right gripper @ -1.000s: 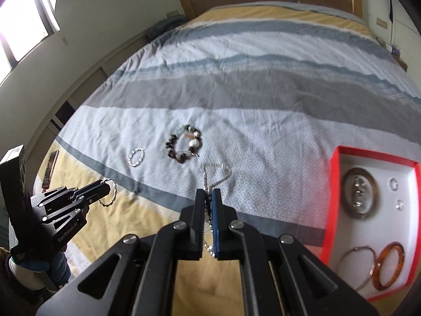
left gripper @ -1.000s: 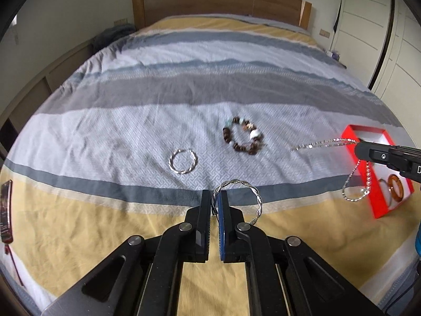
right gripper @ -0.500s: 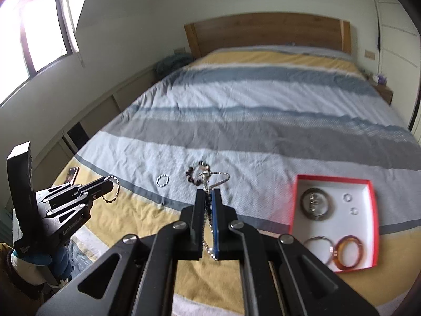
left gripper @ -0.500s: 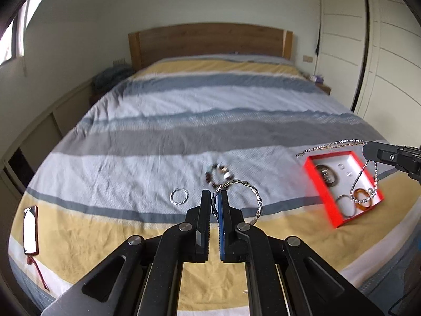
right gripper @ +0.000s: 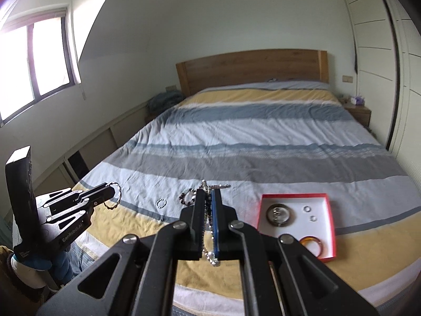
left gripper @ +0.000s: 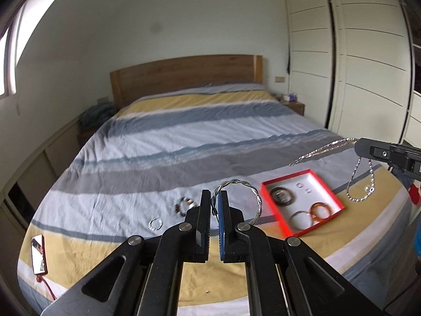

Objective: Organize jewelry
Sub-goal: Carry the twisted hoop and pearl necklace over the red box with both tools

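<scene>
Left wrist view: the left gripper (left gripper: 215,205) is clenched on a twisted silver bangle (left gripper: 254,197), held above the striped bed (left gripper: 184,142). The right gripper (right gripper: 208,205) pinches a silver chain necklace (right gripper: 210,252), which dangles free. A red box (right gripper: 332,226) lies on the bedspread holding a dark bracelet (right gripper: 277,214), two small rings (right gripper: 306,208), an amber bangle (right gripper: 313,245) and a thin hoop (left gripper: 298,217). Beaded bracelet (left gripper: 184,205) and small silver hoop (left gripper: 155,223) lie loose on the cover.

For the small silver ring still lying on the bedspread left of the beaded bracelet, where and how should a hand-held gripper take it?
The small silver ring lies flat and alone on the bedspread, clear of the beaded bracelet. Probably best to come from above, one finger inside the hoop and one outside, pinching the near rim; its flat pose gives no edge to grip from the side.
</scene>
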Demonstrator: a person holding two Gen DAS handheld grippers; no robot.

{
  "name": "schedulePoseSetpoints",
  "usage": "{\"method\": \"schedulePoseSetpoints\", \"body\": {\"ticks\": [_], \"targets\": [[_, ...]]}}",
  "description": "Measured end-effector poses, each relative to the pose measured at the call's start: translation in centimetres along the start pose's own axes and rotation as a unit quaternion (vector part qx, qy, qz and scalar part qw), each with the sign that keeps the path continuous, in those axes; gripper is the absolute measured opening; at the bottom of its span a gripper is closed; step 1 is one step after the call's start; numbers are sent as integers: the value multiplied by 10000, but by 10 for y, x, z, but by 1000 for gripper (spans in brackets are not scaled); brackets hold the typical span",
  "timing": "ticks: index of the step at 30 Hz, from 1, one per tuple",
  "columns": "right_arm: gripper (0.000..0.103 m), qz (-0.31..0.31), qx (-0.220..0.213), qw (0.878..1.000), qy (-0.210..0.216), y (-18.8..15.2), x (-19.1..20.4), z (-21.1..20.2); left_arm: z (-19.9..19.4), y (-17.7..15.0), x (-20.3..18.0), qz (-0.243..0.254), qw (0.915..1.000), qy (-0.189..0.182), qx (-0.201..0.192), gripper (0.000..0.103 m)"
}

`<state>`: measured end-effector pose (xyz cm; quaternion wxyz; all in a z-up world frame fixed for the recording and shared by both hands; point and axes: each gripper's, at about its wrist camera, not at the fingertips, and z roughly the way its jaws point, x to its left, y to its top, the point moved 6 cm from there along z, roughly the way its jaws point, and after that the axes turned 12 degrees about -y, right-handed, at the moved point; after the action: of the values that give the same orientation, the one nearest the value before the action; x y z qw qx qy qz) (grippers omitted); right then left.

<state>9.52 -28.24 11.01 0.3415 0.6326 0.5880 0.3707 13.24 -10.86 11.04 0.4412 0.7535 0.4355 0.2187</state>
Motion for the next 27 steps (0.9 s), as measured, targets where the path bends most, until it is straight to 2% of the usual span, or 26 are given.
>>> {"method": "schedulePoseSetpoints", "body": {"ticks": [8, 13, 20, 27], "targets": [[4, 120, -299, 9991, -266, 14, -42, -40, 4, 35, -54, 248, 9987, -391, -222, 5], [4, 230, -272, 9984, -441, 14, -72, -42, 27, 42, -85, 393, 9973, -605, -117, 5], [4, 461, 80, 9972, -582, -6, -114, -7, 85, 25, -112, 486, 9950, -792, 370, 5], [4, 553, 644, 9945, -608, -34, -141, 53, 149, 3, -125, 414, 9912, -912, 864, 5]]}}
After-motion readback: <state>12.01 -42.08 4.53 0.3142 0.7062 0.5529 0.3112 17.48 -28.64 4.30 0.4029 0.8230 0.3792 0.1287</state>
